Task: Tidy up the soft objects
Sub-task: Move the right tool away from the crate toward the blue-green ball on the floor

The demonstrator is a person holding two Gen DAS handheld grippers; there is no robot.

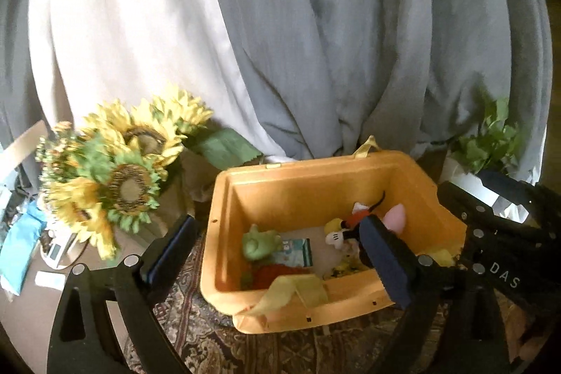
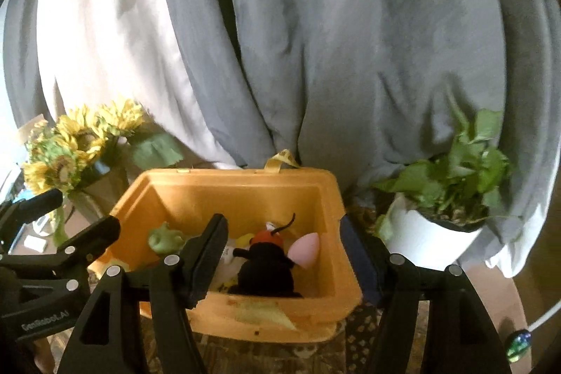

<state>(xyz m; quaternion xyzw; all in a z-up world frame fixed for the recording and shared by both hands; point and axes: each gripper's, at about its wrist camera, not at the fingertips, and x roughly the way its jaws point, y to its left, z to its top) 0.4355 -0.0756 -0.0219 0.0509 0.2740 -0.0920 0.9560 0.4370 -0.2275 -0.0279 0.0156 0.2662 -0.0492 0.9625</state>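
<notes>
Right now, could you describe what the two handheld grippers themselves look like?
Both the left gripper and the right gripper are matte black angular frames with silver round fasteners, triangular cut-outs and dark blue pads. White lettering marks the bodies: "DAS", "GenRobot.AI". No cables or sleeves show.

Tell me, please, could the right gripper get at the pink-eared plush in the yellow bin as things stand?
Probably yes: the right gripper is open above the open-topped yellow bin, and the pink-eared plush lies uncovered between its fingers.
</notes>
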